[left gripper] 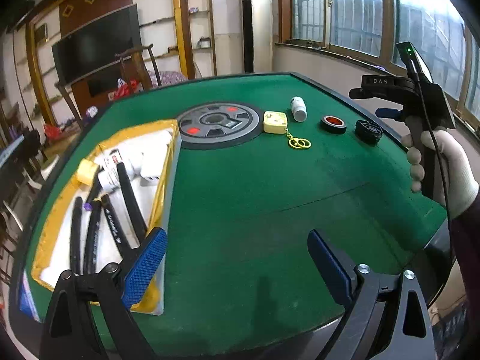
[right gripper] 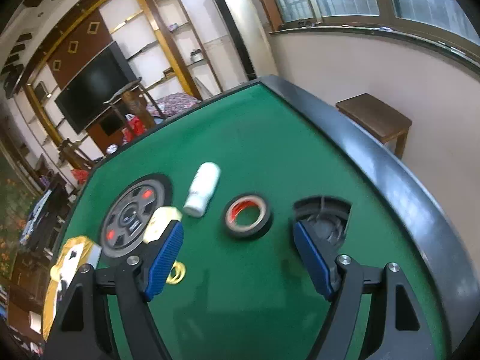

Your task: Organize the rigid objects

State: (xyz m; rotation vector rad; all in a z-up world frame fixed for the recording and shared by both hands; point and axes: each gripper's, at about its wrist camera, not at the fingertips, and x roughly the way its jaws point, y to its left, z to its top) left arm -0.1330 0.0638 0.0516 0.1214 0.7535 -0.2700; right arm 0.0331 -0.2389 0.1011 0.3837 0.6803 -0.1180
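Blue-padded fingers [left gripper: 144, 267] of the left gripper [left gripper: 237, 267] stand wide apart over the green worktop [left gripper: 240, 195], gripping nothing. Right gripper [right gripper: 240, 258] fingers are likewise spread and empty. Beyond them lie 4 loose items: a black ribbed part [right gripper: 324, 219], a black tape roll [right gripper: 248, 216], a white bottle [right gripper: 202, 189] on its side, and a yellow keychain case [left gripper: 275, 122]. At the left sits a gold-edged box [left gripper: 102, 198] holding black handles.
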